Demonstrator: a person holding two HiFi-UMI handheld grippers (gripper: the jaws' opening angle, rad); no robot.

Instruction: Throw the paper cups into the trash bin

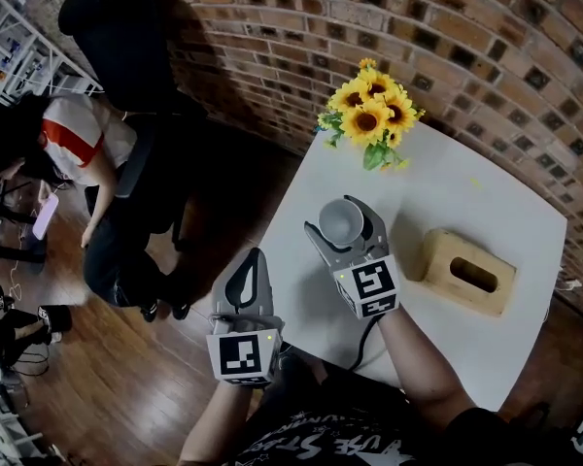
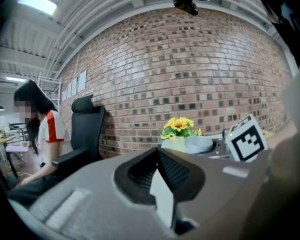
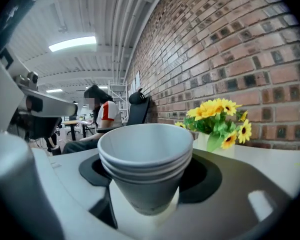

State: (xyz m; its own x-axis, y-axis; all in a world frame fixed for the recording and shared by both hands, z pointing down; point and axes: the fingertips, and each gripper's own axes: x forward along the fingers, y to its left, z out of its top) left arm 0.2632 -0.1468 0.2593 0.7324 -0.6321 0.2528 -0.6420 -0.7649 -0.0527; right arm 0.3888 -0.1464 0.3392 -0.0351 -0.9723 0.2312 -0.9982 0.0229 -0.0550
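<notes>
Right tongs (image 1: 345, 227) are seen clamped on a nested stack of paper cups (image 3: 146, 156), which is held upright, mouth up, over the white worktop (image 1: 466, 187). Left tongs (image 1: 252, 260) are held with the jaws together and nothing between them, just off the worktop's left edge and over the wooden floor (image 1: 126, 386). A bunch of sunflowers (image 1: 371, 113) is stood at the worktop's far side by the brick wall, and a wooden tissue box (image 1: 466, 272) is laid to the right of the right tongs. A seated person (image 1: 78, 149) is seen well apart at the left
</notes>
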